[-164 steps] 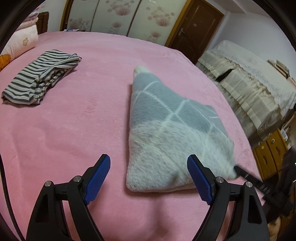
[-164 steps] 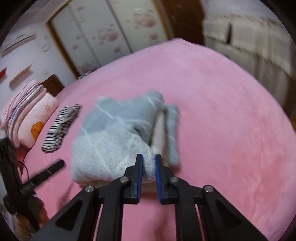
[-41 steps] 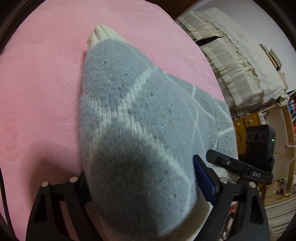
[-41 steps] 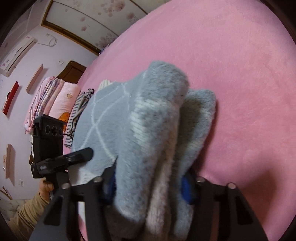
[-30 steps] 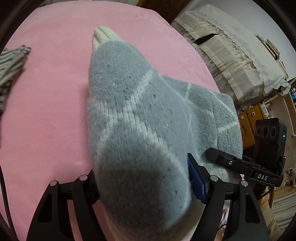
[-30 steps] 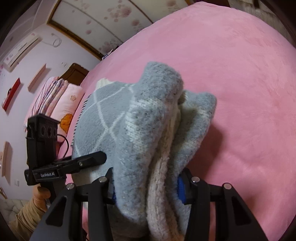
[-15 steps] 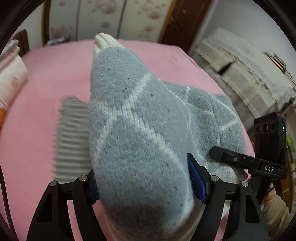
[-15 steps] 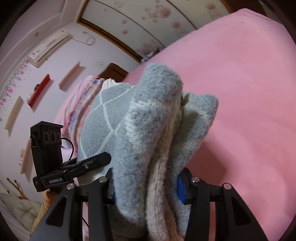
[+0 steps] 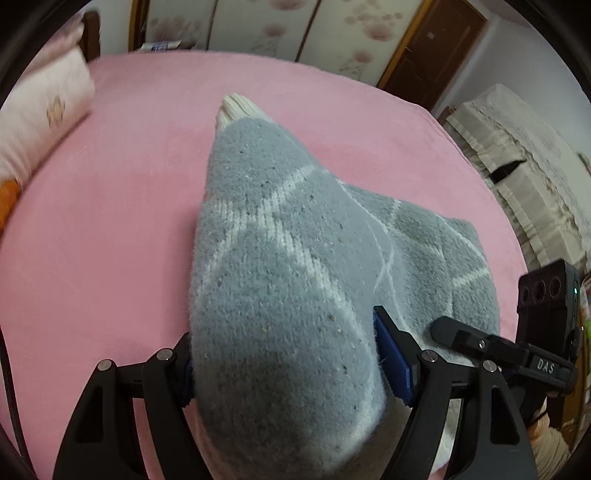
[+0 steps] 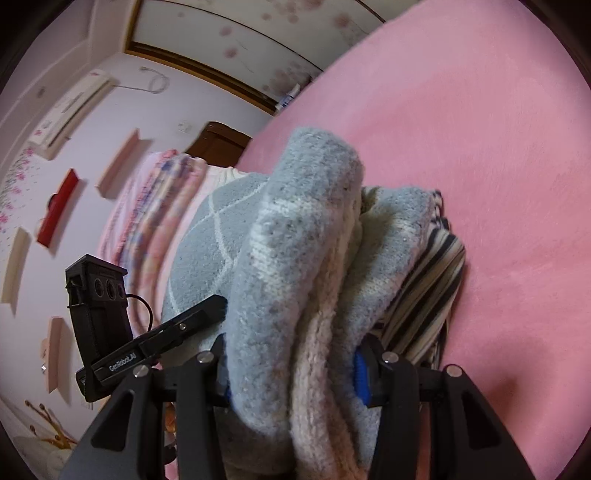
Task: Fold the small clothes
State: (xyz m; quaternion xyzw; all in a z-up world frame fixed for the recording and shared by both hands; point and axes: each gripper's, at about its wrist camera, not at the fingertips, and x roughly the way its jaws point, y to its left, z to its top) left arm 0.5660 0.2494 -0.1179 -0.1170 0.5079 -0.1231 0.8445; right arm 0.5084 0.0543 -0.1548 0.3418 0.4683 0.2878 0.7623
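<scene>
A folded grey knit sweater (image 9: 288,266) with white diamond lines and a cream hem is held between both grippers above the pink bed (image 9: 110,206). My left gripper (image 9: 284,365) is shut on one end of the bundle. My right gripper (image 10: 291,380) is shut on the other end, where the stacked folds (image 10: 306,280) show edge-on. The right gripper (image 9: 495,347) appears at the right of the left wrist view, and the left gripper (image 10: 147,343) at the left of the right wrist view. A folded striped garment (image 10: 428,291) lies under the sweater's far edge.
A pale pillow (image 9: 40,114) and a stack of folded bedding (image 10: 155,206) lie at the head of the bed. A cloth-covered cabinet (image 9: 528,173) stands off the bed's right side. Wardrobe doors (image 9: 280,33) line the far wall.
Both grippers have carried the folded sweater across the bed toward the pillow end. The striped garment now lies directly beneath it.
</scene>
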